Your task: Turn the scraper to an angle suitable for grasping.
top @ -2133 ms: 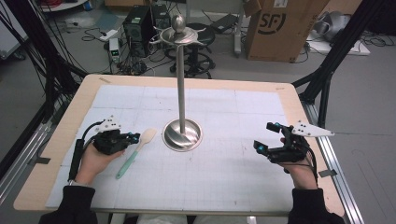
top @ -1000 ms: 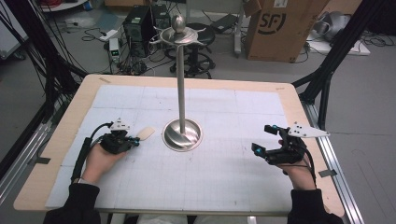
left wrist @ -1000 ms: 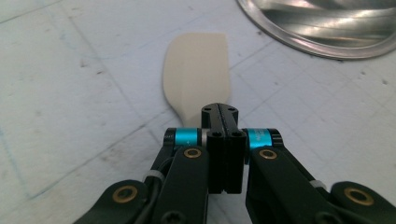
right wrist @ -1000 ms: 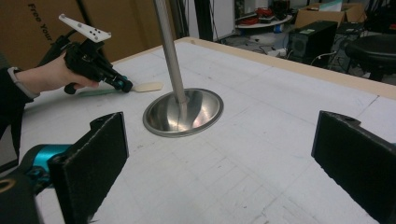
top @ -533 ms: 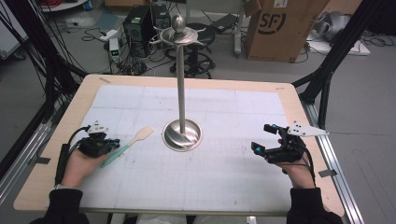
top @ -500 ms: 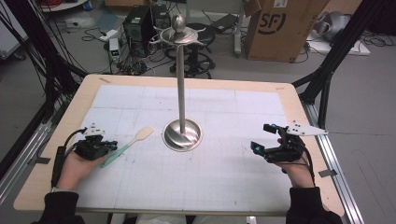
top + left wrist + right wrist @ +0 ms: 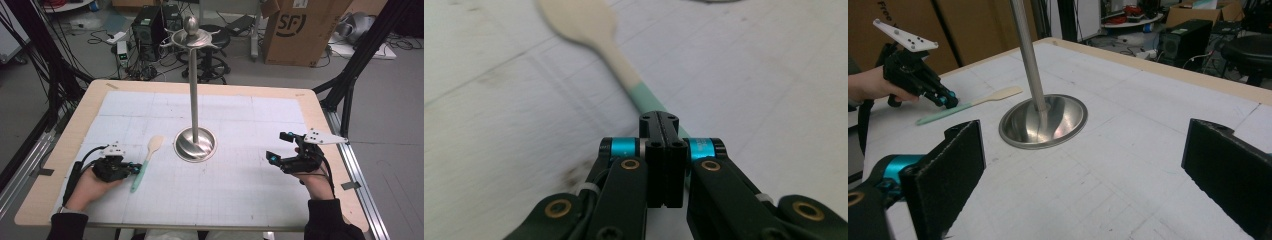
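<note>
Fingers (image 7: 663, 131) pressed together over spatula (image 7: 145, 158) — white gridded mat (image 7: 250, 190), cluttered floor.

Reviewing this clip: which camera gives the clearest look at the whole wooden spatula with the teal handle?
The high view: the spatula lies whole on the mat, blade toward the metal stand, left gripper at its handle. The left gripper view gives a blurred close-up, with shut jaws covering the handle's near part. The right gripper view shows it small and distant.

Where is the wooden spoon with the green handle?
In the high view the wooden spoon with the mint-green handle lies flat on the table's left side, between the left gripper and the metal stand's round base.
</note>
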### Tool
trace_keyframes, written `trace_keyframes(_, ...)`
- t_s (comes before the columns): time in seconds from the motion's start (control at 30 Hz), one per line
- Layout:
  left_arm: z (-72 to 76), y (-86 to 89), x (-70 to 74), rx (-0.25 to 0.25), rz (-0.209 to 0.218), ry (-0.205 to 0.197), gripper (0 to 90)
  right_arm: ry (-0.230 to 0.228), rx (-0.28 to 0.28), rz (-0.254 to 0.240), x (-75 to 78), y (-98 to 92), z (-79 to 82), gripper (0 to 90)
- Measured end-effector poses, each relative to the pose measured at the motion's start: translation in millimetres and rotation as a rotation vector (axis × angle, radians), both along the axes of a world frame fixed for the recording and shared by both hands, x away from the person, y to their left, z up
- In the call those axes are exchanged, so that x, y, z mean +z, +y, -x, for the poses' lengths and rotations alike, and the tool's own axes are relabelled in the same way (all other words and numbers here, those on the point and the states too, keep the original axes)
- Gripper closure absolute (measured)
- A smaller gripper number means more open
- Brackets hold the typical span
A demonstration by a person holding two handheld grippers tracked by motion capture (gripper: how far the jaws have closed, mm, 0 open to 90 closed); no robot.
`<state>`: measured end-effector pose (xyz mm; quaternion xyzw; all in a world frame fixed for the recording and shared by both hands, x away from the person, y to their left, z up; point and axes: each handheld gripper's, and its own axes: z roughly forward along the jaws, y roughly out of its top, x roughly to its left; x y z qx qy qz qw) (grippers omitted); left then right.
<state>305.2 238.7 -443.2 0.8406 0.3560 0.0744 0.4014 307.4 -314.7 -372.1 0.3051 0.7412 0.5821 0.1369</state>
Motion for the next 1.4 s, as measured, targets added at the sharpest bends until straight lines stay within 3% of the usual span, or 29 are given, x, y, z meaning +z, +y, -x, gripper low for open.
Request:
trace_keyframes(0.17, 0.0, -29.3, -2.3, -0.071, 0.033, 0.008, 90.0, 0.007, 0.004, 0.015, -2.8, 1.8, -0.7, 2.8)
trace_keyframes(0.27, -0.7, -34.3, -1.7, -0.080, 0.026, 0.004, 90.0, 0.003, 0.006, 0.015, -2.6, 2.5, -0.2, 2.8)
trace_keyframes(0.33, -2.2, -36.4, 0.4, -0.069, 0.016, -0.001, 90.0, 0.002, 0.006, 0.016, -2.3, 2.2, 0.5, 2.8)
trace_keyframes(0.4, -5.9, -36.2, 4.0, -0.064, 0.035, 0.024, 90.0, 0.006, 0.003, 0.013, -1.9, 2.0, 1.1, 2.8)
trace_keyframes(0.53, -9.8, -39.8, 11.4, -0.038, 0.021, -0.024, 90.0, 0.008, 0.004, 0.023, -4.2, 1.8, 0.1, 2.8)
trace_keyframes(0.57, -12.1, -40.0, 14.0, -0.019, 0.034, -0.038, 90.0, 0.014, 0.004, 0.025, -5.2, 1.7, -0.2, 2.8)
trace_keyframes(0.67, -24.9, -40.3, 22.7, 0.036, 0.018, -0.071, 90.0, 0.015, 0.000, 0.032, -6.1, 1.5, -1.4, 2.8)
trace_keyframes(0.7, -30.0, -41.1, 24.5, 0.060, 0.030, -0.082, 90.0, 0.015, 0.000, 0.023, -5.6, 1.6, -1.3, 2.8)
trace_keyframes(0.83, -50.4, -47.3, 31.5, 0.097, -0.006, -0.087, 90.0, 0.012, 0.001, 0.015, -4.2, 1.8, -0.9, 2.8)
trace_keyframes(0.87, -54.6, -49.9, 31.6, 0.098, -0.030, -0.096, 90.0, 0.012, 0.001, 0.015, -4.2, 1.8, -0.9, 2.8)
trace_keyframes(1.07, -73.9, -65.7, 23.4, 0.115, -0.083, -0.093, 90.0, 0.010, 0.011, 0.011, -4.1, 2.6, 0.0, 2.8)
trace_keyframes(1.27, -89.0, -70.6, 17.5, 0.111, -0.047, -0.107, 90.0, 0.010, 0.012, -0.002, -2.9, 0.0, 0.8, 2.8)
trace_keyframes(1.4, -98.4, -66.5, 4.7, 0.137, -0.099, -0.087, 90.0, 0.007, 0.012, -0.005, -2.8, -0.6, 0.9, 2.8)
